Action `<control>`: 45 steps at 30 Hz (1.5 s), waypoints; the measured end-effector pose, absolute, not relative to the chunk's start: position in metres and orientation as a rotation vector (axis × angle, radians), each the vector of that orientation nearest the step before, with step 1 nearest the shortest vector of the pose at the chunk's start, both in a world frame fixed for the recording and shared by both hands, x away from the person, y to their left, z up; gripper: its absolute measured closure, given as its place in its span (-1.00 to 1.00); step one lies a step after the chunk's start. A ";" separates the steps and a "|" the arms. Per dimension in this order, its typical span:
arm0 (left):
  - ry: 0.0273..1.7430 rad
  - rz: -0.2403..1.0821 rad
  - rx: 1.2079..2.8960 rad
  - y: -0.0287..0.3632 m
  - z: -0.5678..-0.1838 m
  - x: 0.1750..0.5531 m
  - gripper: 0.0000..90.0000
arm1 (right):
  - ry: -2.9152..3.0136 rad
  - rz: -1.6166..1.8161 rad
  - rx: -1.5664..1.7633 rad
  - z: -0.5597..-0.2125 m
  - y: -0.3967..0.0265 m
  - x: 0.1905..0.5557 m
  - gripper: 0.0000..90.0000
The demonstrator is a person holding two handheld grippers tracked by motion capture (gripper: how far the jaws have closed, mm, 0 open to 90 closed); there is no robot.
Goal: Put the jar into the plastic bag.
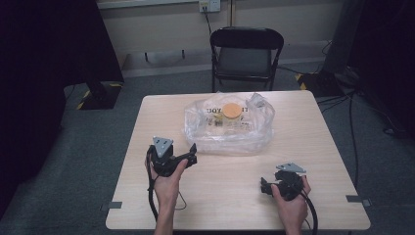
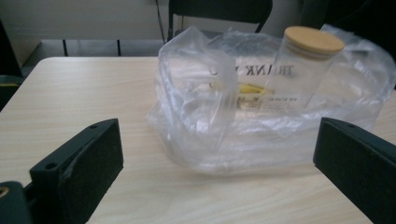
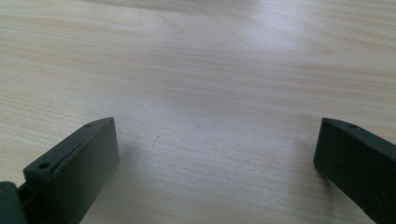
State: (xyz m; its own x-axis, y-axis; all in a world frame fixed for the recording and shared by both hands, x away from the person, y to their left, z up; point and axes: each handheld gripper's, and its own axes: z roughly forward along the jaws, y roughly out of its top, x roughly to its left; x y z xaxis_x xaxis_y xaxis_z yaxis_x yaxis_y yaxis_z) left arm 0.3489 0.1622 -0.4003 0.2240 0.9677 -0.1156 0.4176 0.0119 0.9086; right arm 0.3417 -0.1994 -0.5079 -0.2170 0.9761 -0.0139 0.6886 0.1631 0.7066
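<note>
A crumpled clear plastic bag (image 1: 227, 129) with printed lettering lies on the far middle of the wooden table (image 1: 220, 191). Inside it stands a clear glass jar (image 2: 293, 81) with a round wooden lid (image 1: 232, 109). My left gripper (image 1: 192, 152) is held just left of the bag's near edge and points at it. In the left gripper view that gripper (image 2: 215, 126) is open, its jaws spread wide with the bag (image 2: 224, 116) a little ahead of them. My right gripper (image 1: 263, 187) sits low at the near right, open over bare wood (image 3: 217, 123).
A black folding chair (image 1: 246, 54) stands beyond the far edge of the table. Cables trail over the grey floor at the right (image 1: 352, 122). Tape tabs mark the table's near corners (image 1: 113, 205).
</note>
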 end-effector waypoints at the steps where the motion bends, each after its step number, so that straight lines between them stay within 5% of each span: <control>1: 1.354 0.736 1.558 0.165 -0.403 0.348 -0.97 | 1.970 0.803 1.576 -0.508 -0.199 0.342 -1.00; 45: 1.659 0.673 1.709 0.172 -0.508 0.332 -0.94 | 1.961 0.799 1.582 -0.508 -0.199 0.341 -1.00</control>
State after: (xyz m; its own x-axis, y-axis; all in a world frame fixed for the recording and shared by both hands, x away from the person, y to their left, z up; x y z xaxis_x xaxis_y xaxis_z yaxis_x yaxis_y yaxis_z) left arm 0.3323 0.1722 -0.5075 0.0658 0.9947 -0.0788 0.6585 0.0161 0.7524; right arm 0.3409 -0.1992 -0.5079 -0.2058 0.9785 -0.0145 0.6895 0.1555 0.7074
